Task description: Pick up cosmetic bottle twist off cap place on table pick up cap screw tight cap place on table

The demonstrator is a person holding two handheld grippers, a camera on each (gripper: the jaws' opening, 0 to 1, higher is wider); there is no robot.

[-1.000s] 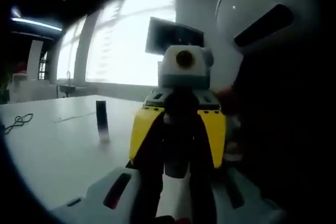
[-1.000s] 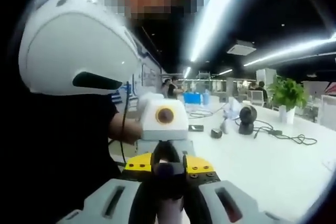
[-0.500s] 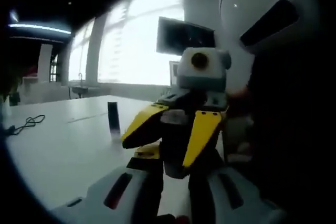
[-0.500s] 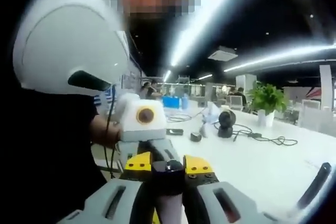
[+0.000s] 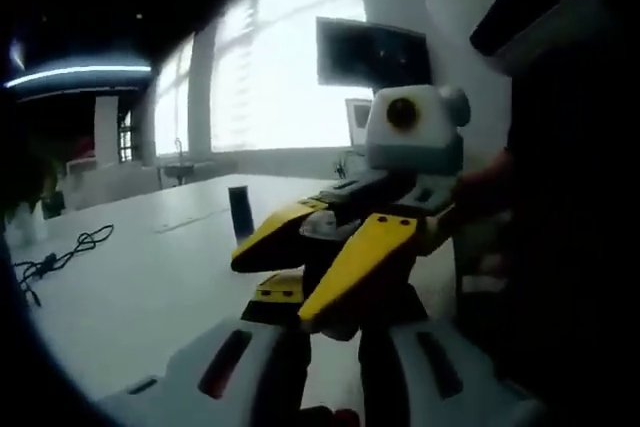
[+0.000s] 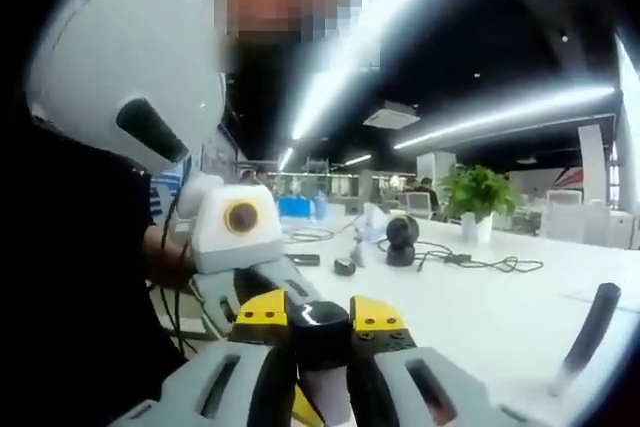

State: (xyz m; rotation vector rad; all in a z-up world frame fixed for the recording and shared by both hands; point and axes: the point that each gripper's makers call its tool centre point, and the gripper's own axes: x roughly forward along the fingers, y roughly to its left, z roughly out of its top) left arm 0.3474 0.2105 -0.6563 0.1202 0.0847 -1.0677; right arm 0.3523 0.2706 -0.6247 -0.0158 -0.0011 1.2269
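Bottle [image 6: 322, 367] sits clamped in my left gripper [image 6: 300, 332] while my right gripper [image 6: 318, 392] pinches its dark cap [image 6: 318, 325].

Right claw [image 5: 335, 277] has yellow fingers on a black frame; the person wears a black sleeve [image 6: 60, 277]

I see a smooth white surface [image 6: 500, 317] with a soft sheen. The bottle [image 6: 320, 332] between my right gripper's [image 6: 322, 347] pads has a glossy black cap and a pale, smooth body. The left gripper [image 6: 290, 312] has matt yellow plastic and black parts. The dark cylinder [image 5: 239, 214] on the surface looks matt.
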